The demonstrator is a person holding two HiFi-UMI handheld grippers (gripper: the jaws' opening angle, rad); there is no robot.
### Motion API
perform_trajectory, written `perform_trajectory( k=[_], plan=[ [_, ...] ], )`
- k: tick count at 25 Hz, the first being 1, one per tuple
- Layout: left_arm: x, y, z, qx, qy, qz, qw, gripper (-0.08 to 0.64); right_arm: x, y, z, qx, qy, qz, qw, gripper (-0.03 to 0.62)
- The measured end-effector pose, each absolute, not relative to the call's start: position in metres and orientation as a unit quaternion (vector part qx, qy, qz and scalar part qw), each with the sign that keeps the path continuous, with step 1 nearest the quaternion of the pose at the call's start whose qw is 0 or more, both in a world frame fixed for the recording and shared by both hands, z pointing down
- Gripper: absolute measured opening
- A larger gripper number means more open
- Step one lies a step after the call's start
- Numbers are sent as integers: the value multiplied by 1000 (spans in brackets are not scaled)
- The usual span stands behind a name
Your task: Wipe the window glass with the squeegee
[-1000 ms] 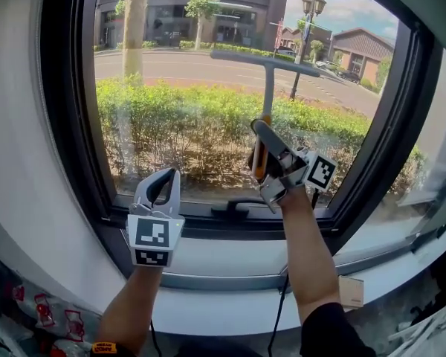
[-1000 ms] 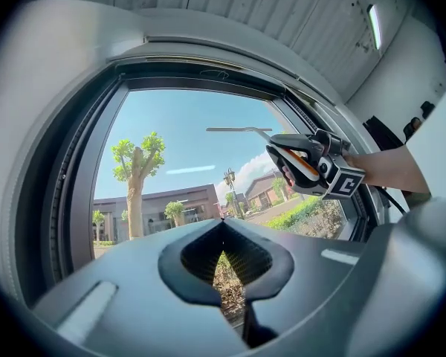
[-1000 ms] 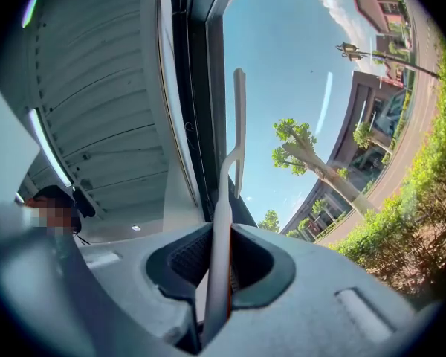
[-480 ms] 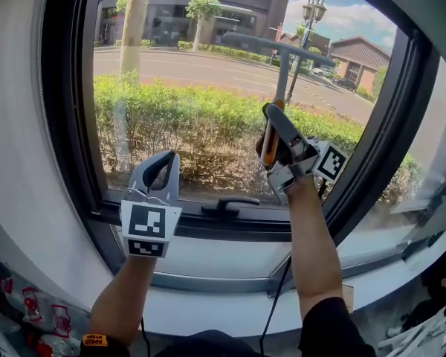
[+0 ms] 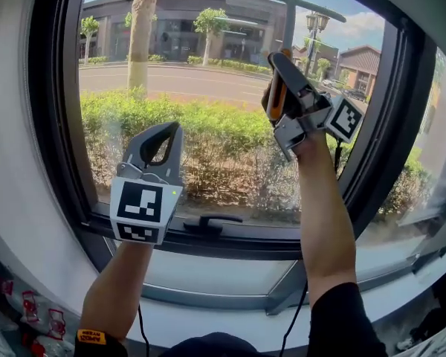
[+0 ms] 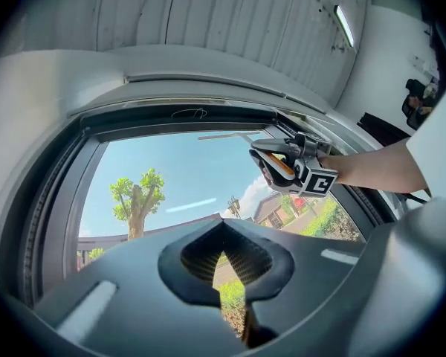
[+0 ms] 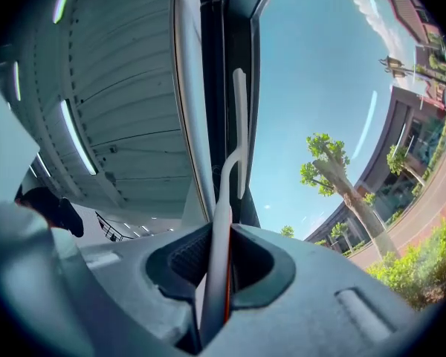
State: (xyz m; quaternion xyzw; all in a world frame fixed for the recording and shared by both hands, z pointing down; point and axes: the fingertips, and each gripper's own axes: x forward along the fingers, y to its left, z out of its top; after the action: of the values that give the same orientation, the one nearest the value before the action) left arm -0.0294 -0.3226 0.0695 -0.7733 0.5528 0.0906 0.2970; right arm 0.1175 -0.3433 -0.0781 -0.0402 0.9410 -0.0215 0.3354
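Two grippers stand before the window glass (image 5: 208,88), and both are higher than a second ago. The left gripper (image 5: 163,136) has risen a little, to about 9 o'clock in the head view. Its jaws are pressed together at the tips with nothing between them. Below it, at about 6 o'clock, the window handle (image 5: 212,222) lies on the dark window frame (image 5: 56,125) much as before.

The right gripper (image 5: 281,69) has climbed far more, from the middle of the pane to about 1 o'clock. Its jaws pinch the squeegee (image 5: 288,21) by the orange handle. The shaft points toward 12 o'clock, and the blade, which crossed the upper pane a second ago, now lies along the top edge of the glass.

The left gripper view looks up past its own closed jaws (image 6: 224,255) and shows the right gripper (image 6: 282,166) at 1 o'clock, with the squeegee (image 6: 230,135) blade just under the top of the frame, and a ribbed ceiling that the head view misses. The right gripper view shows the jaws (image 7: 219,262) clamped on the squeegee (image 7: 230,177), the pale shaft running to 12 o'clock beside the frame. Only the head view shows the hedge (image 5: 208,140) outside and both forearms.
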Motion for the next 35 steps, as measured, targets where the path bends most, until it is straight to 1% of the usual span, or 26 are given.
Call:
perform_trajectory(
  k=[3, 7, 15, 19, 29, 35],
  plan=[
    [-10, -322, 40, -761, 558, 88, 320, 15, 140, -349, -109, -35, 938, -12, 344, 46],
    [-8, -315, 39, -751, 561, 94, 337, 15, 143, -353, -109, -35, 938, -9, 344, 46],
    [7, -333, 45, -751, 570, 83, 322, 15, 151, -372, -101, -24, 939, -32, 342, 47],
    [30, -333, 69, -754, 575, 70, 309, 15, 172, -362, -74, -9, 938, -39, 345, 46],
    [54, -346, 130, -769, 580, 36, 266, 15, 173, -353, 11, 4, 941, -78, 329, 48],
    [61, -359, 171, -780, 584, 27, 223, 15, 177, -349, 55, 3, 943, -99, 318, 48]
  ],
)
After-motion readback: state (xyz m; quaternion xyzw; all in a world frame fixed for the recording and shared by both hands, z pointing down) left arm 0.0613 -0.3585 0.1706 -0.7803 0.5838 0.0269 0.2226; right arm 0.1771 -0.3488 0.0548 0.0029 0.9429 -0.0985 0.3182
